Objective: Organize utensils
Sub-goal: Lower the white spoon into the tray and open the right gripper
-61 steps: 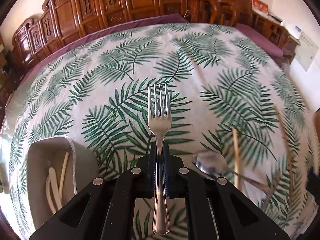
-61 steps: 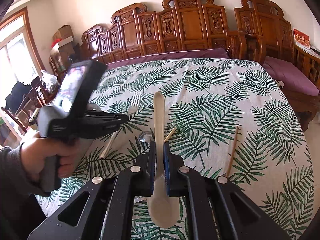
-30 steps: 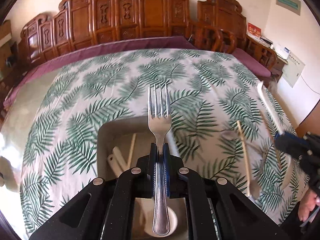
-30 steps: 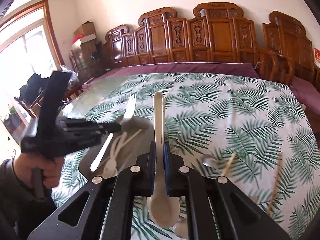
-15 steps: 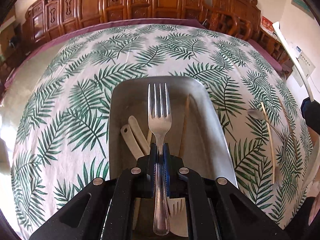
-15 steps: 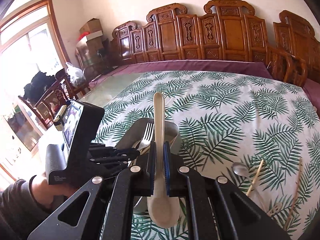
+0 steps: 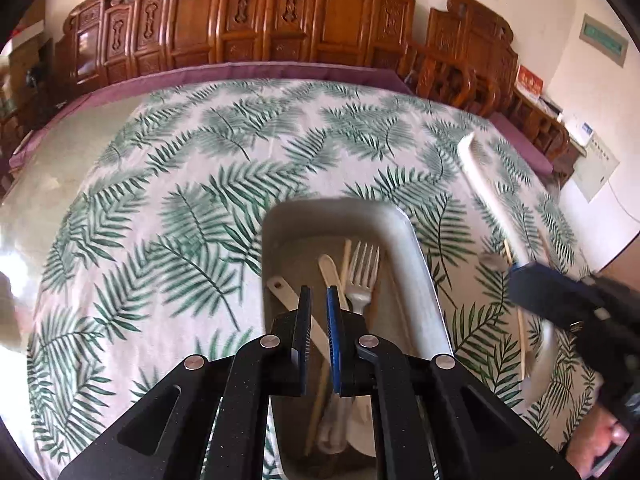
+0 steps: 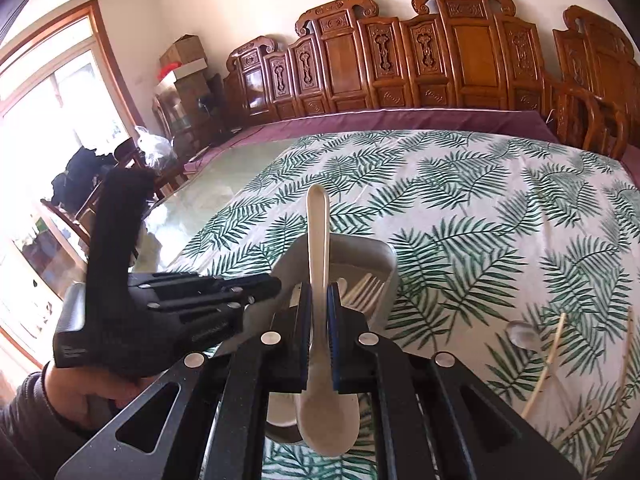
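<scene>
Left claw (image 7: 316, 312): jaws slightly parted, just opening, nothing between them; silver metal fork (image 7: 362, 276) lies in the tray just beyond, right of the tips.
Tray from left wrist: grey oblong plastic tray (image 7: 416, 280), long axis running near to far; its near end is hidden behind the claw.
Right claw (image 8: 318, 308): clamped on a cream plastic spoon (image 8: 318, 240), handle pointing far.
Tray from right wrist: directly ahead, below the spoon; its contents are mostly hidden.
Desk, right side: blurred chopsticks (image 8: 546, 364).
</scene>
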A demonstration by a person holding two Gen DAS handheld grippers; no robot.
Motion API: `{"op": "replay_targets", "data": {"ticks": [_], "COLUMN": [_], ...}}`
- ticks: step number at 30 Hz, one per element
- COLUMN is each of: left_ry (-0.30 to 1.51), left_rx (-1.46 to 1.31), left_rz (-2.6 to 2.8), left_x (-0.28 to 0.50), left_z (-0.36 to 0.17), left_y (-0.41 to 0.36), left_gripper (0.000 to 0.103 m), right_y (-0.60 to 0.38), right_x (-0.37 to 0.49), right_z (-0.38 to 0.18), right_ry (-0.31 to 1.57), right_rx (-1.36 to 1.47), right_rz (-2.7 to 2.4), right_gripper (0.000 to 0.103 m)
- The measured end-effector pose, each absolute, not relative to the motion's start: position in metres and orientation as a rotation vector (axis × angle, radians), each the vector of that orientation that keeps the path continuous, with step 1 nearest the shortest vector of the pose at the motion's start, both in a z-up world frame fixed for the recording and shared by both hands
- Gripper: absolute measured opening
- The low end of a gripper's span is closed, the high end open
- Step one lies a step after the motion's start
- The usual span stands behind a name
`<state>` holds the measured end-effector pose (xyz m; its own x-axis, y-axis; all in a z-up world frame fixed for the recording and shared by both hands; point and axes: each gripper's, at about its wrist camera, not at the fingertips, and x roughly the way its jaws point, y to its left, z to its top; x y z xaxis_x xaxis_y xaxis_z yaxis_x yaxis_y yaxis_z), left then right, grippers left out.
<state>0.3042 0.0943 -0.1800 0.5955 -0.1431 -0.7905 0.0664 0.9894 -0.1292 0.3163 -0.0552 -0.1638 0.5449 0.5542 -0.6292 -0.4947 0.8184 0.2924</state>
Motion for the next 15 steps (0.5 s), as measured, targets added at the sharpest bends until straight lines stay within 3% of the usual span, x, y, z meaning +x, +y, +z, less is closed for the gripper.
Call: {"op": "replay_targets", "data": {"ticks": [3,11,15], "left_ry": [0.895,0.863,0.845], "left_rx": [-0.084,-0.108,-0.117], "left_rz": [-0.097,-0.035,-0.02], "left_x": [0.301,0.301,0.301], "left_z": [-0.172,-0.163,-0.161], "left_y": [0.104,0.135,0.141], "left_gripper": [0.018,0.027,0.046], "right_y": [-0.046,-0.026,-0.019], "right_x": [0.32,0.333,0.335], "right_z": [-0.17,-0.191,-0.205], "right_ry": [0.788,0.836,0.862], "right_rx": [0.1,0.139,0.123], "right_rz": [0.628,0.639,0.628], "right_gripper": [0.009,0.009,0.01]}}
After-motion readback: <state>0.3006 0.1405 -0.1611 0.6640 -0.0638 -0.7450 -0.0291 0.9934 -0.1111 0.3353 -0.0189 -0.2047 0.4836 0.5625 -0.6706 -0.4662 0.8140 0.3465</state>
